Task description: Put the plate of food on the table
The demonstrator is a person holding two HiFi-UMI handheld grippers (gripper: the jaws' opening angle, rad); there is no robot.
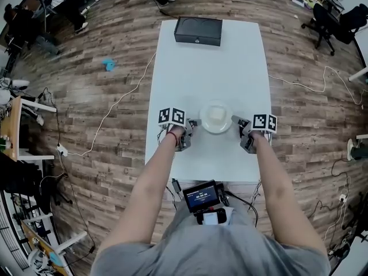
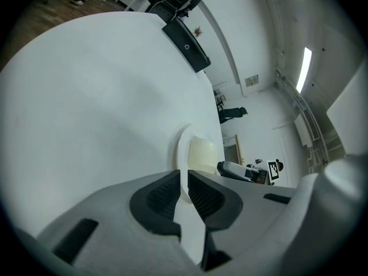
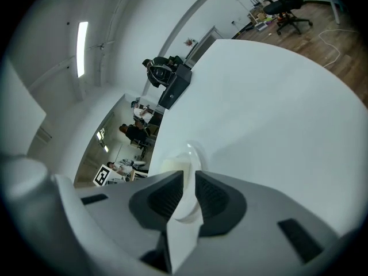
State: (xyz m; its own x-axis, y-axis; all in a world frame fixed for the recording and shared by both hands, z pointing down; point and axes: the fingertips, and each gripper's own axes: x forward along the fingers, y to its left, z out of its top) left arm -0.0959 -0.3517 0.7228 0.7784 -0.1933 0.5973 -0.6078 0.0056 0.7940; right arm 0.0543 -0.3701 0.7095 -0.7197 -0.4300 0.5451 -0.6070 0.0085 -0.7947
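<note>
A white plate (image 1: 215, 118) with a pale block of food (image 1: 214, 115) is at the near middle of the white table (image 1: 230, 68); whether it rests on the top or hangs just above I cannot tell. My left gripper (image 1: 194, 123) is shut on the plate's left rim and my right gripper (image 1: 234, 120) is shut on its right rim. In the left gripper view the plate rim (image 2: 183, 151) runs between the dark pads (image 2: 158, 197), with the food (image 2: 202, 154) beyond. The right gripper view shows the plate rim (image 3: 194, 153) pinched the same way beside the food (image 3: 172, 165).
A black box (image 1: 198, 30) stands at the table's far end. White cables (image 1: 115, 105) trail over the wooden floor on both sides, and a blue scrap (image 1: 108, 64) lies left. Office chairs (image 1: 333, 22) stand far right. The table's near edge (image 1: 201, 180) is close to my body.
</note>
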